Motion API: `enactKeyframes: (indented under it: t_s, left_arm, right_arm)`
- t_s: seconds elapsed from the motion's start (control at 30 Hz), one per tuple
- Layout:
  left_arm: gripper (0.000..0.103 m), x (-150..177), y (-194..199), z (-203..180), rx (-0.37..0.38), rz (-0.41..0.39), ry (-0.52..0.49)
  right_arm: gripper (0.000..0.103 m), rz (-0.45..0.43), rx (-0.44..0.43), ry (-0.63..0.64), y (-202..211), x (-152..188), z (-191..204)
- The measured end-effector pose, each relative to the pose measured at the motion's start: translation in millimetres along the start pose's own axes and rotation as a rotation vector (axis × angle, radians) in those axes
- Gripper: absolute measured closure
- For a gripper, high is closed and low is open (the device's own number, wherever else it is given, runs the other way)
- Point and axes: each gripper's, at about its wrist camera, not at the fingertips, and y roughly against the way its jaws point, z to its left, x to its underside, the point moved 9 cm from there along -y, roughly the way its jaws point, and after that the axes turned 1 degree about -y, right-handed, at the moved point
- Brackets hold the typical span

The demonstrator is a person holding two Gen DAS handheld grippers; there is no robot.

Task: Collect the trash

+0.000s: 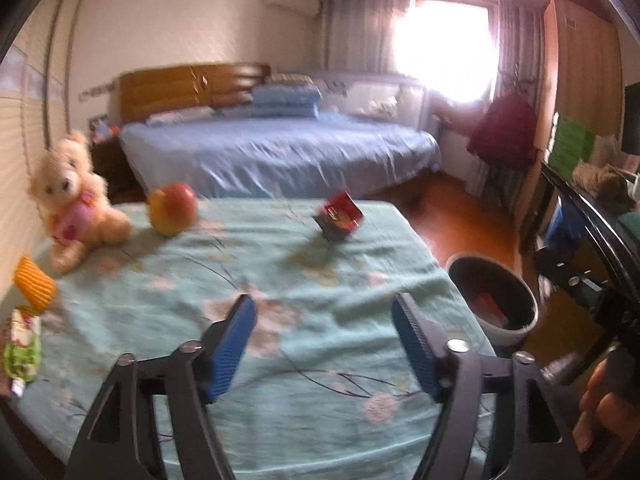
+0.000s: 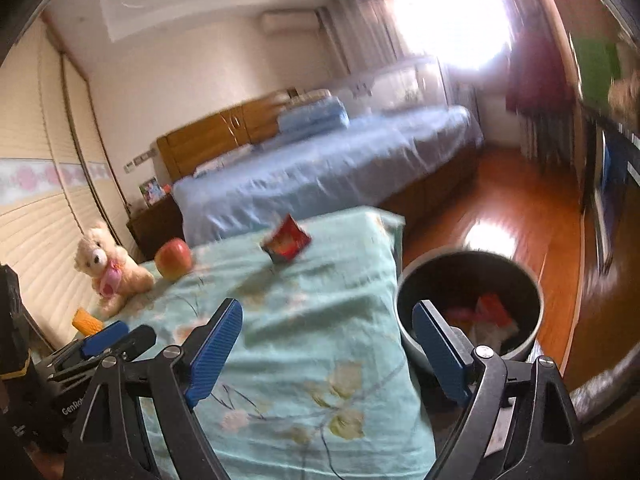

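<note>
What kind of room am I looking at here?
Most likely a home bedroom: a bed with blue sheets and a wooden headboard, curtains at a bright window, and a teddy bear on a floral-covered surface.

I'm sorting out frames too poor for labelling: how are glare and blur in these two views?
Left wrist view: the window is blown out white, and the teddy, apple and red wrapper are smeared by motion blur. Right wrist view: the same window glare, a bright patch on the floor, and heavy blur at the right edge; the bin stays readable.
</note>
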Motion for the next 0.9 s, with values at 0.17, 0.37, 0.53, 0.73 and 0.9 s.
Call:
enactKeyframes:
  t_s: [0.17,0.37,0.53,0.73,0.9]
  left_arm:
    - [0.001,9,29,16,-0.137,-0.1,-0.007]
    - [0.001,18,40,19,-0.183,-0.12,-0.007]
    - [0.001,18,40,19,-0.194,-0.123,-0.005]
    - [0.001,16,40,21,-0.212,-0.139,-0.024]
    - [0.001,17,40,20,-0.22,-0.146,-0.038]
  right_arm:
    - [0.0,-0.141,0.012,0.062,20,-12,19]
    - [0.0,-0.135,0.021,0.073,9,-1,26]
    - [0.0,-0.115,0.019,0.079,8,9,29]
    - [0.0,-0.11,0.017,0.096,8,13,33]
    - [0.0,-0.107,0.012,0.106,8,14,37]
